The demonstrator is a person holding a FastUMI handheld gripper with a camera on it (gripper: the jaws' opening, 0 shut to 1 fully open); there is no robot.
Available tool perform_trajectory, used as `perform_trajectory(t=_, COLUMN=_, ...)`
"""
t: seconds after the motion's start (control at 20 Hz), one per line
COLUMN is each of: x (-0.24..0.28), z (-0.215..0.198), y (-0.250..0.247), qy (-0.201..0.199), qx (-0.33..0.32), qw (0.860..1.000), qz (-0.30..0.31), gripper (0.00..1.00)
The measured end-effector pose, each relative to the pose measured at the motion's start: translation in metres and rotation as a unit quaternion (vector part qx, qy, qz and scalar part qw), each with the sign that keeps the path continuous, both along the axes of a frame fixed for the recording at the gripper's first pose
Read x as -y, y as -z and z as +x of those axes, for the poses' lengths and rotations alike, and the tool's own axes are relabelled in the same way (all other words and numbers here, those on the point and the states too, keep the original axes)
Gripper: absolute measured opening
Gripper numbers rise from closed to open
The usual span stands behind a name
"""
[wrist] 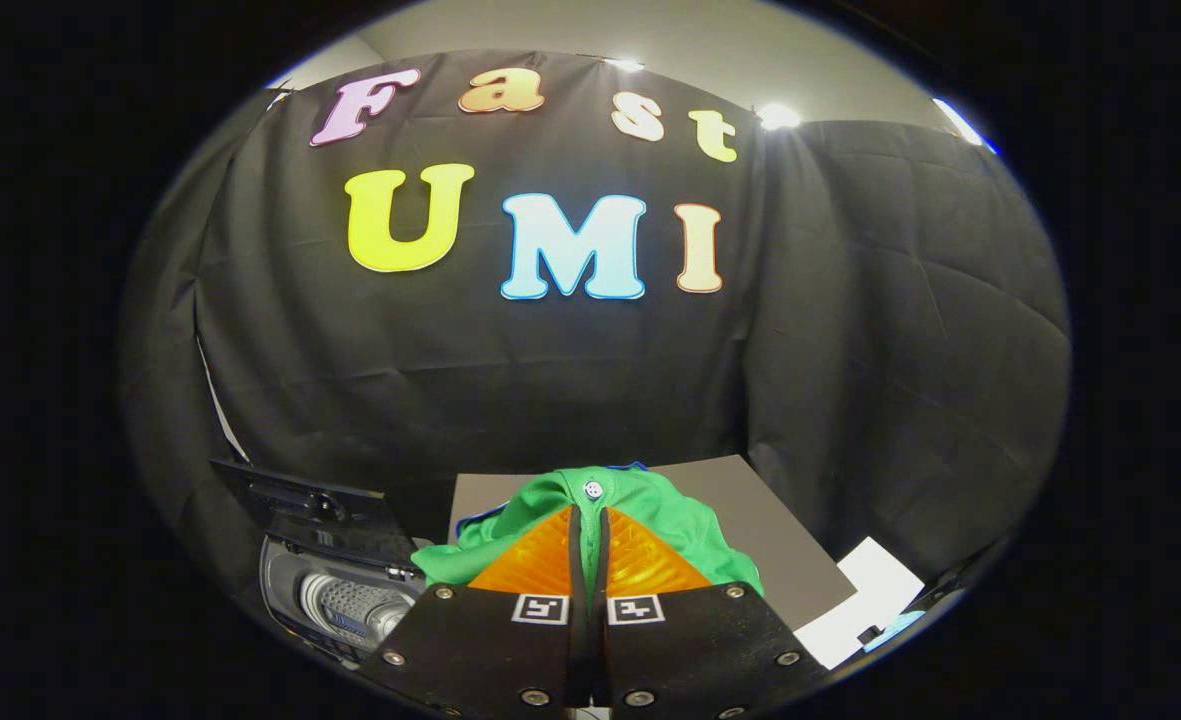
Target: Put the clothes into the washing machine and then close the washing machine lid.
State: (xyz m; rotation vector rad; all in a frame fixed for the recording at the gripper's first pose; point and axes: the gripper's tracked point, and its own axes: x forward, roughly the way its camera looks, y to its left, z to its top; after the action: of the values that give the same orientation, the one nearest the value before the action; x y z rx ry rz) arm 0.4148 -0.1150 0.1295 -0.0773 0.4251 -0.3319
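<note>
My gripper (588, 520) is shut on a green garment (695, 530) with a small white button. A fold of the cloth is pinched between both fingers and the rest drapes around and beyond them, lifted above the grey table (800, 570). The small washing machine (335, 590) stands to the left of my fingers and lower down. Its dark lid (300, 505) is raised, and the ribbed drum inside shows.
A white sheet of paper (865, 600) lies at the table's right corner, with a bluish object (895, 628) beside it. The black booth cloth hangs close behind the table and the machine.
</note>
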Motion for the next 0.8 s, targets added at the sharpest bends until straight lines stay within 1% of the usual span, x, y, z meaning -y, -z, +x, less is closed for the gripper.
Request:
perform_trajectory(t=0.2, x=-0.037, z=-0.008, y=0.0, qy=0.014, qx=-0.004, qw=1.0, qz=0.004, gripper=0.0)
perform_trajectory(t=0.3, x=-0.064, z=-0.007, y=-0.004, qy=0.01, qx=0.0, qw=1.0, qz=0.008, gripper=0.0)
perform_trajectory(t=0.5, x=-0.118, z=-0.009, y=-0.002, qy=0.0, qx=0.003, qw=1.0, qz=0.022, gripper=0.0)
perform_trajectory(t=0.8, x=-0.199, z=-0.007, y=-0.001, qy=-0.032, qx=0.004, qw=0.999, qz=0.027, gripper=0.0)
